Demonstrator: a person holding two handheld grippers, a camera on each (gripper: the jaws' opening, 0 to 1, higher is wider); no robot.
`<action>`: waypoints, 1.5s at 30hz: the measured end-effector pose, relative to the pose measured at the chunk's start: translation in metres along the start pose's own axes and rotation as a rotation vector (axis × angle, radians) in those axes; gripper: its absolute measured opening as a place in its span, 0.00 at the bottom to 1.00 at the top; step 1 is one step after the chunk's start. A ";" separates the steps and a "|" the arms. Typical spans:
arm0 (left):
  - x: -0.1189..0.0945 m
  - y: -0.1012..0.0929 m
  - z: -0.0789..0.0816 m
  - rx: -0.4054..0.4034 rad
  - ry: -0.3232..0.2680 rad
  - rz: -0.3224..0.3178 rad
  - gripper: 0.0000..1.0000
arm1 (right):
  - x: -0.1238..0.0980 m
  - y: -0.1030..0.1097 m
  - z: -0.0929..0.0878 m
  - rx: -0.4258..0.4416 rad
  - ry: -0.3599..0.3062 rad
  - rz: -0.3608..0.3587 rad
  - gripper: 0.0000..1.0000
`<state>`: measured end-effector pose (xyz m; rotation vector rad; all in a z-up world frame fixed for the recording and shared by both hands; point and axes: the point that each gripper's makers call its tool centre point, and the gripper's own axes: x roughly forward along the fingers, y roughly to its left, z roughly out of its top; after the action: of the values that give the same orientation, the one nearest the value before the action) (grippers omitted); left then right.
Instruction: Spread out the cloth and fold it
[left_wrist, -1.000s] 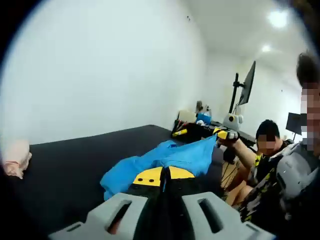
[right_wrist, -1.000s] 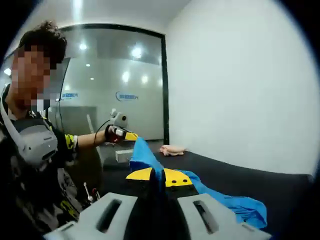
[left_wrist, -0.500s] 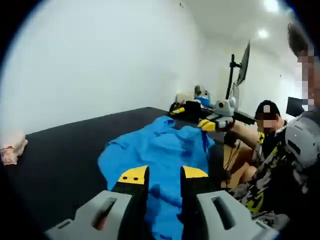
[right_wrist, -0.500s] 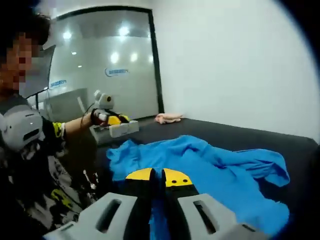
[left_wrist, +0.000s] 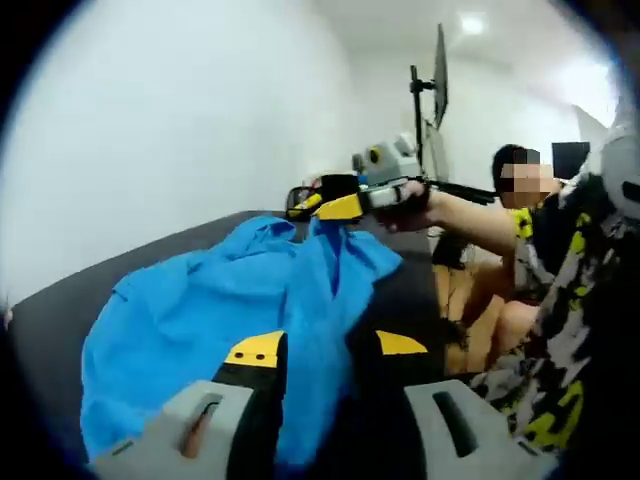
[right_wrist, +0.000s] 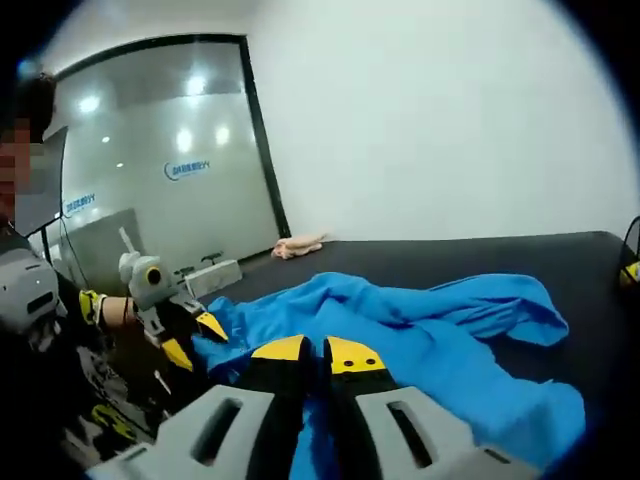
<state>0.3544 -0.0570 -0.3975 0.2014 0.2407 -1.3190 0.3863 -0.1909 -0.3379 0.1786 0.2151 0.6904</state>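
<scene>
Across the dark counter (right_wrist: 480, 255), the right claw (right_wrist: 318, 352) pinches the soft, rumpled blue cloth (right_wrist: 420, 320) with jaws closed, while the left claw (left_wrist: 325, 350) gapes open over a creased fold.
</scene>
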 end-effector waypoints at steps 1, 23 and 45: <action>0.003 0.011 -0.015 0.017 0.081 0.045 0.23 | -0.001 0.001 0.000 0.002 0.000 0.000 0.05; -0.064 -0.001 0.055 -0.400 -0.112 -0.180 0.02 | -0.022 0.072 0.009 0.018 0.012 0.215 0.05; -0.117 0.073 -0.021 -0.345 0.049 0.179 0.35 | -0.191 -0.095 -0.043 0.182 -0.141 -0.606 0.31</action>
<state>0.3972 0.0754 -0.3833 -0.0369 0.4758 -1.0765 0.2901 -0.3823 -0.3753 0.3178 0.1837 0.0542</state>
